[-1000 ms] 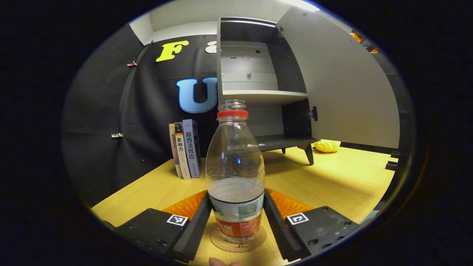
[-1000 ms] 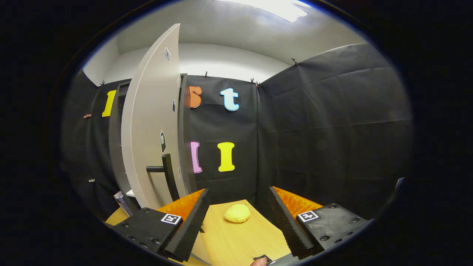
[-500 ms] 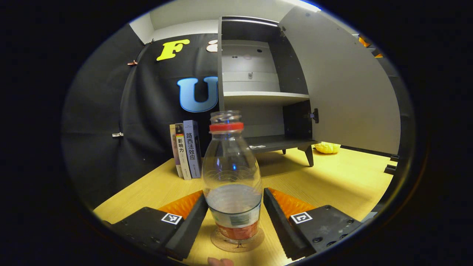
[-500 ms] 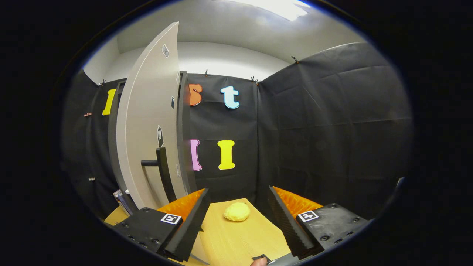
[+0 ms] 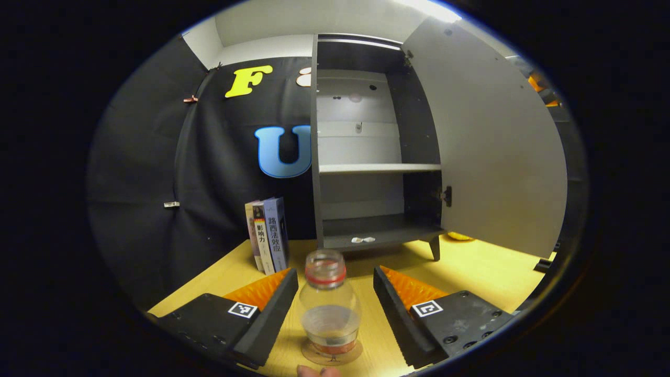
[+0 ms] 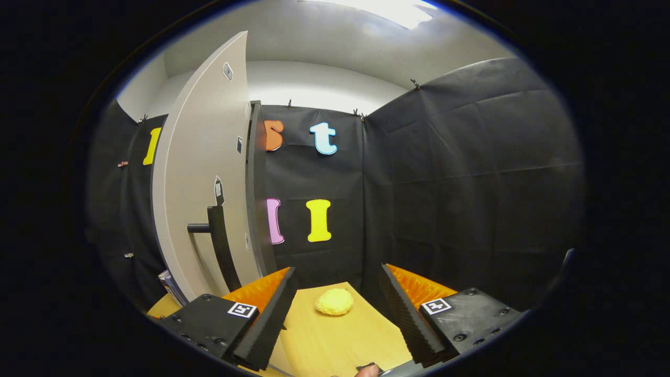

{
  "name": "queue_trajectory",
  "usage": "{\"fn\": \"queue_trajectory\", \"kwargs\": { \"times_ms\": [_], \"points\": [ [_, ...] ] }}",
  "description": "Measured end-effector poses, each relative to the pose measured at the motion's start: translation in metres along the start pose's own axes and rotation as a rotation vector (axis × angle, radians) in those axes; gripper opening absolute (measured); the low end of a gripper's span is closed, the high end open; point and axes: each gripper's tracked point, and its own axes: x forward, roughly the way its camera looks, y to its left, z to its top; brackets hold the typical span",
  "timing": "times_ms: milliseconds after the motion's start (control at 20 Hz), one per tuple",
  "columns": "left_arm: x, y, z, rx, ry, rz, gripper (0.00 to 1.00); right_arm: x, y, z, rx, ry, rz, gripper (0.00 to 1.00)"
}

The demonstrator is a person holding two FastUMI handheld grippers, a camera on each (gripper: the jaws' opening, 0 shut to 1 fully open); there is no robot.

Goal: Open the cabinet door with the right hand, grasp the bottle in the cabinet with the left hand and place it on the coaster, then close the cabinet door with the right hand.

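Observation:
A clear bottle (image 5: 328,309) with a red collar and some water stands upright on a round cork coaster (image 5: 352,356) on the wooden table. My left gripper (image 5: 335,306) is open above it, fingers apart from its sides. Behind stands the dark cabinet (image 5: 366,157) with its pale door (image 5: 492,141) swung wide open; both shelves hold no bottle. In the right gripper view the same door (image 6: 201,173) is seen edge-on at the left, with its dark bar handle (image 6: 215,238). My right gripper (image 6: 337,309) is open, low and to the right of that handle, with nothing between its fingers.
Three books (image 5: 267,234) stand upright against the cloth wall left of the cabinet. A yellow lumpy object (image 6: 335,302) lies on the table (image 6: 335,340) ahead of the right gripper. A fingertip (image 5: 316,371) shows at the bottom edge.
My left gripper has let go of the bottle and risen and drawn back, leaving it standing on the coaster. The right gripper has shifted slightly; the door handle sits further left in its view.

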Motion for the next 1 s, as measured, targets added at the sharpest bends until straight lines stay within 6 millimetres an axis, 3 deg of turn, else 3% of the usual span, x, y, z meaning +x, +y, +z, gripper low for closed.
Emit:
{"fn": "queue_trajectory", "kwargs": {
  "times_ms": [300,550,1000],
  "points": [
    [0.002,-0.006,0.096,-0.036,-0.041,0.001,0.92,0.001,-0.006,0.001,-0.001,-0.008,-0.02,0.98],
    [-0.002,-0.004,0.18,-0.066,-0.056,0.038,0.92,0.005,0.001,0.004,-0.011,-0.015,0.025,0.98],
    [-0.037,0.003,0.236,-0.053,-0.02,0.152,0.92,0.008,0.021,0.007,-0.019,-0.022,0.144,0.98]
  ]
}}
